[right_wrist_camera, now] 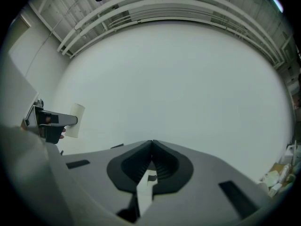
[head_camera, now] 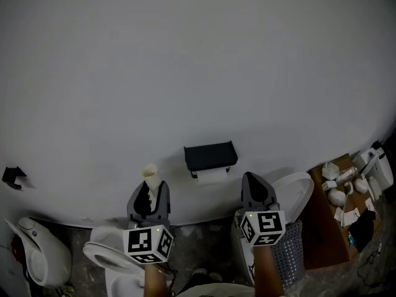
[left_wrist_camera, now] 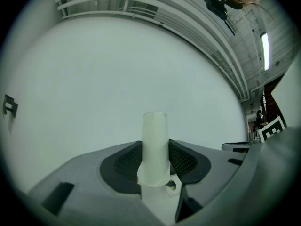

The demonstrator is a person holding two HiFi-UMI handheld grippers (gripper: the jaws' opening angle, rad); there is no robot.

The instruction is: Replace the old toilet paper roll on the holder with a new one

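- A small black wall hook (head_camera: 12, 177) is fixed at the far left of the plain white wall (head_camera: 198, 67), well apart from the work.
- The left gripper (head_camera: 148, 192) has its fingers clamped on a pale cardboard toilet-roll tube (head_camera: 150, 174). They pinch its lower part from both sides, and the bare top sticks up above them. The tube's long axis stands upright.
- This bare core looks like the old roll, already off its mount and not yet put down anywhere.
- The black box-shaped toilet paper holder (head_camera: 210, 155) is mounted on the wall between the two grippers, up and to the right of the left fingers. White paper (head_camera: 212, 176) shows just under its cover, lying level along the wall, crosswise to the held tube. It is too small to tell whether this is a full new roll or a loose sheet.
- The right gripper (head_camera: 255, 187) has its fingers pressed together with nothing between them. The holder lies up and to its left, and in the head view this free hand looks slightly the nearer of the two.
- A grey perforated basket (head_camera: 291, 255) stands beside the right gripper and looks a likely place for the core.
- A brown tabletop (head_camera: 322, 228) at the far right carries small white clutter.
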